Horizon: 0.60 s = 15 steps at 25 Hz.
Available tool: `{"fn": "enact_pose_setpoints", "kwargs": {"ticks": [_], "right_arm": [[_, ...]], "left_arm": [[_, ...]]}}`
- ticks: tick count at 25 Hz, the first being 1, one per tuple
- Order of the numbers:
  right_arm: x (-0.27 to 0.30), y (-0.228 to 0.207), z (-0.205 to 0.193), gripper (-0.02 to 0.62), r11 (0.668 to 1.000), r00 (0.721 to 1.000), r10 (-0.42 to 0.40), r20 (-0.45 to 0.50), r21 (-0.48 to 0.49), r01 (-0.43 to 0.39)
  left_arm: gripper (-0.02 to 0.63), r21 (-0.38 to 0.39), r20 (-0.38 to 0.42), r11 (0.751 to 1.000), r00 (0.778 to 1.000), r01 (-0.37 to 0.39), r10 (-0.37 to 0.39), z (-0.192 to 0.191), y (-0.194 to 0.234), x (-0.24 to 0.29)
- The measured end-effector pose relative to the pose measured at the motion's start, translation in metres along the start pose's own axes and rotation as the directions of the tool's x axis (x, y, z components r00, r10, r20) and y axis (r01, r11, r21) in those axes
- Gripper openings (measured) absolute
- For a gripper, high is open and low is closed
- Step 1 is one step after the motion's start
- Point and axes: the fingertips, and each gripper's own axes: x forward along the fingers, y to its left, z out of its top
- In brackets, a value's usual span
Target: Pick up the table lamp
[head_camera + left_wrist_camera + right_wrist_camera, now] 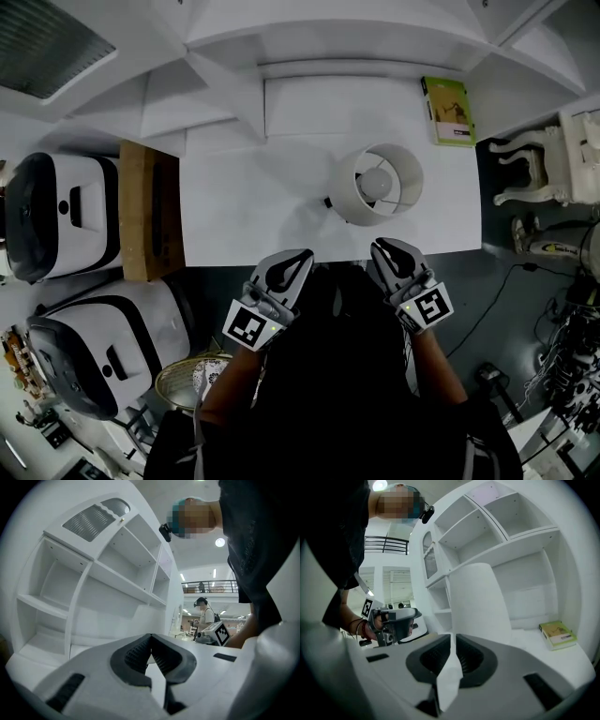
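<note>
The table lamp (377,185) stands on the white table (253,216), right of its middle; I look down into its white drum shade with the bulb inside. In the right gripper view the shade (476,602) rises straight ahead of the jaws, a short way off. My right gripper (386,250) hovers at the table's near edge just below the lamp, its jaws together and empty (453,639). My left gripper (298,259) sits beside it to the left, also at the near edge, shut on nothing (150,639). Neither touches the lamp.
A green book (448,110) lies at the table's far right corner. White shelving (337,47) backs the table. A wooden board (148,211) and two white-and-black appliances (66,216) stand to the left. A white ornate chair (544,169) and floor cables (562,328) are to the right.
</note>
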Motion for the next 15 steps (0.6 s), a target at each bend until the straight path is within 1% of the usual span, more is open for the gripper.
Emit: {"fn": "enact_pose_setpoints", "kwargs": {"ticks": [3, 6, 8, 10, 13, 15], "right_arm": [[-0.001, -0.011, -0.018, 0.044, 1.0, 0.999, 0.015, -0.039, -0.017, -0.016], [0.002, -0.018, -0.031, 0.044, 0.999, 0.996, 0.039, -0.076, -0.029, -0.041], [0.004, -0.024, -0.039, 0.044, 0.998, 0.996, 0.048, -0.08, -0.031, -0.051], [0.006, -0.032, -0.05, 0.044, 0.998, 0.995, 0.05, -0.085, -0.036, -0.053], [0.013, -0.041, -0.067, 0.044, 0.997, 0.991, 0.05, -0.123, -0.058, -0.058], [0.017, -0.046, -0.076, 0.046, 0.997, 0.989, 0.044, -0.138, -0.054, -0.051]], "left_arm": [[0.018, -0.001, 0.009, 1.0, 1.0, -0.022, 0.022, -0.006, -0.001, 0.005], [0.018, 0.007, -0.011, 0.999, 0.999, -0.034, 0.034, -0.019, -0.001, 0.011], [0.018, 0.029, -0.03, 0.998, 0.998, -0.048, 0.049, -0.029, -0.001, 0.015], [0.018, 0.059, -0.054, 0.996, 0.997, -0.059, 0.062, -0.04, 0.0, 0.017], [0.018, 0.065, -0.06, 0.994, 0.994, -0.087, 0.091, -0.052, 0.005, 0.019], [0.018, 0.067, -0.065, 0.992, 0.992, -0.105, 0.109, -0.058, 0.007, 0.018]]}}
